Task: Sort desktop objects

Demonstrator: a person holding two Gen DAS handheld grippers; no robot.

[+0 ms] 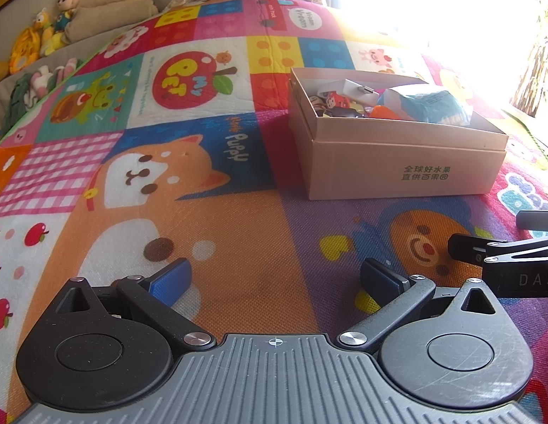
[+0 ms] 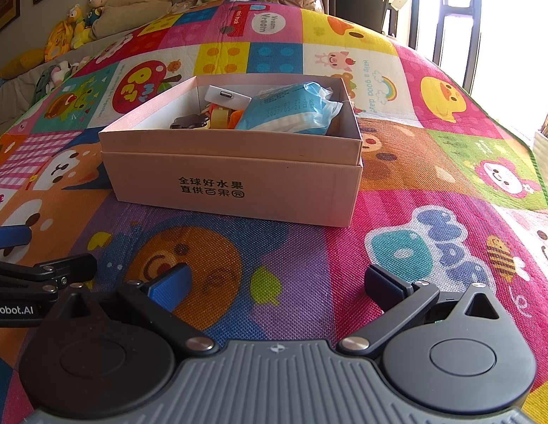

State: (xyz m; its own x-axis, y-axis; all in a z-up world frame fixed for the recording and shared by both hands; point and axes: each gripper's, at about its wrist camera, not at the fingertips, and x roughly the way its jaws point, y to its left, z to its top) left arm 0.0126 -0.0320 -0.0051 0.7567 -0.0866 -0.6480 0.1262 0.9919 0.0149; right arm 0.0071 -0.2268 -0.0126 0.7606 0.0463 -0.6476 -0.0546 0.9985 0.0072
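We see bright cartoon-patchwork play mat (image 2: 433, 183) filling floor; plush toys (image 2: 79, 21) against wall at 11 o'clock, sunlit window at 2 o'clock. Open tan cardboard box (image 2: 238, 180) sits mid-mat at 12 o'clock, holding blue-white plastic packet (image 2: 288, 113), white adapter (image 2: 226, 96), small toys. Our left gripper (image 1: 274, 279) and right gripper (image 2: 275, 282) hover low side by side, blue-padded jaws spread wide, empty.
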